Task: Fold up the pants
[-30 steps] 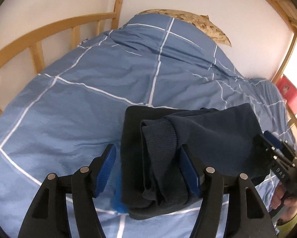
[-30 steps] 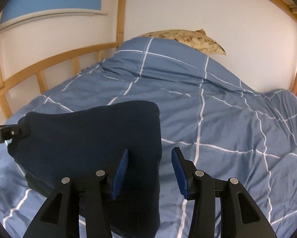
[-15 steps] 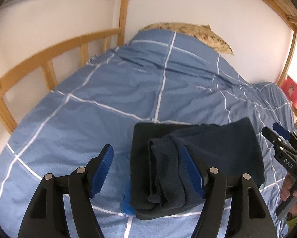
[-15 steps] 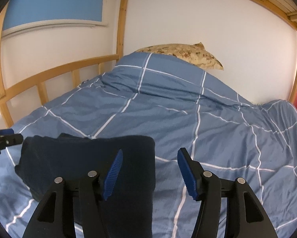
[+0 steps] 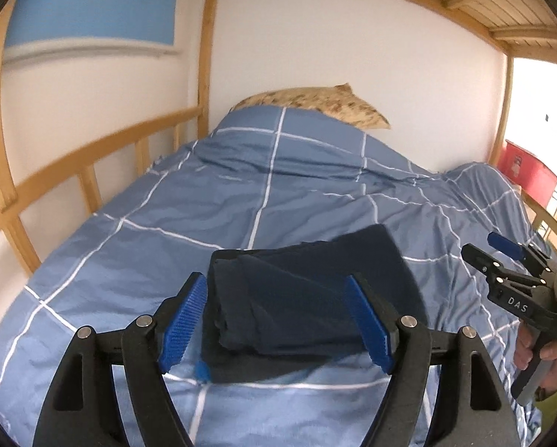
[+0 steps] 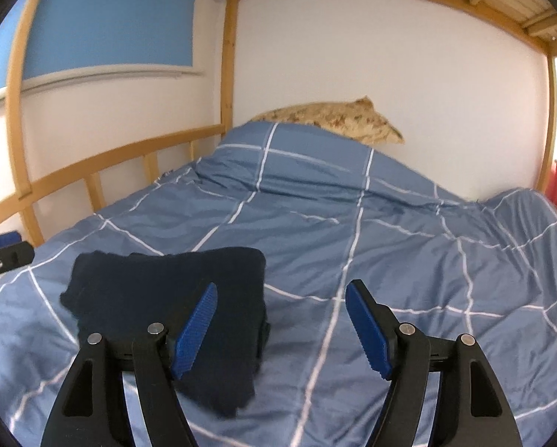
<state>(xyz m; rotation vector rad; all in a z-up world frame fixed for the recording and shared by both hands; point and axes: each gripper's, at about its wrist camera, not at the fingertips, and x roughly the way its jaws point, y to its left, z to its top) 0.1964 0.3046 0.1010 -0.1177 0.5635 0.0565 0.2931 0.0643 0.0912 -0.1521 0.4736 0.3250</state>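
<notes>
Now, pants (image 5: pixel 308 298): folded navy bundle lying on bed duvet (image 5: pixel 204 208).
Left hand-held gripper (image 5: pixel 278 324): jaws apart, empty.
Right hand-held gripper (image 6: pixel 282 329): apart, empty.
Risk: top fold looks loose, possibly; snagging it would undo the stack.

One folded pair of pants (image 5: pixel 308 298) lies on one duvet (image 5: pixel 278 193), with one pillow (image 5: pixel 315 106), one red box (image 5: pixel 526 173), and two grippers: left gripper (image 5: pixel 276 322), right gripper (image 6: pixel 282 329).
</notes>
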